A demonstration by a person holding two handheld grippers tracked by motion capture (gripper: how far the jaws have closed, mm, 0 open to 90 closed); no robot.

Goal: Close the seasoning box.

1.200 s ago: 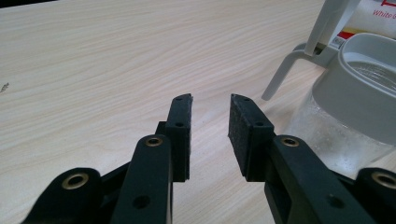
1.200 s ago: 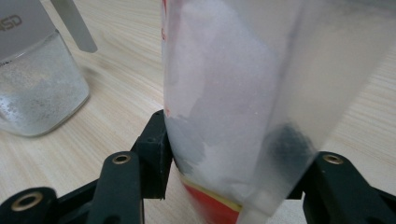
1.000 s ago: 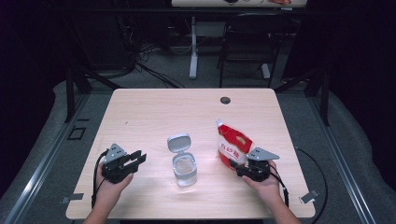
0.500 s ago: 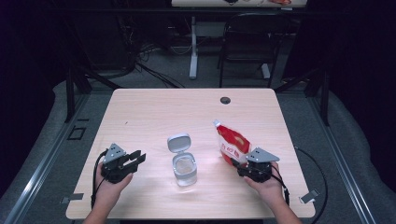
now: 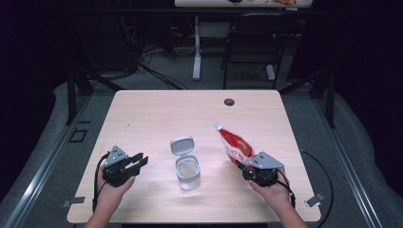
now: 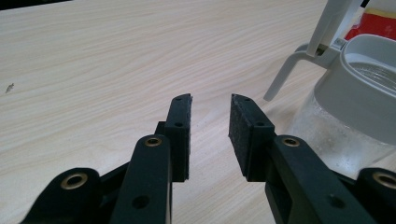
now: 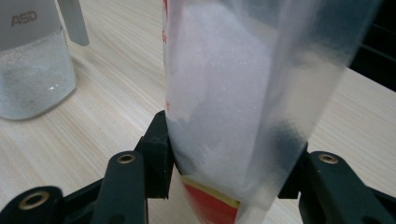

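Note:
A red and white pouch (image 5: pixel 235 147) with white grains inside (image 7: pixel 224 93) is held by my right gripper (image 5: pixel 247 164), whose jaws are shut on its lower part. The pouch is tilted, its top leaning left towards the jar. A clear jar (image 5: pixel 188 172) with a grey collar and flipped-up lid (image 5: pixel 182 145) stands at the table's middle front; it holds some white grains (image 7: pixel 32 74). My left gripper (image 5: pixel 139 161) rests at the front left, open, nothing between its pads (image 6: pixel 210 126). The jar (image 6: pixel 355 102) is just to its right.
The light wooden table (image 5: pixel 157 114) has a round cable hole (image 5: pixel 229 101) near the far edge. Cables trail from both grippers off the front. A chair and desk legs stand on the floor beyond the table.
The right gripper has lifted a little and tipped the pouch from upright to leaning left towards the jar. The left gripper has stayed where it was.

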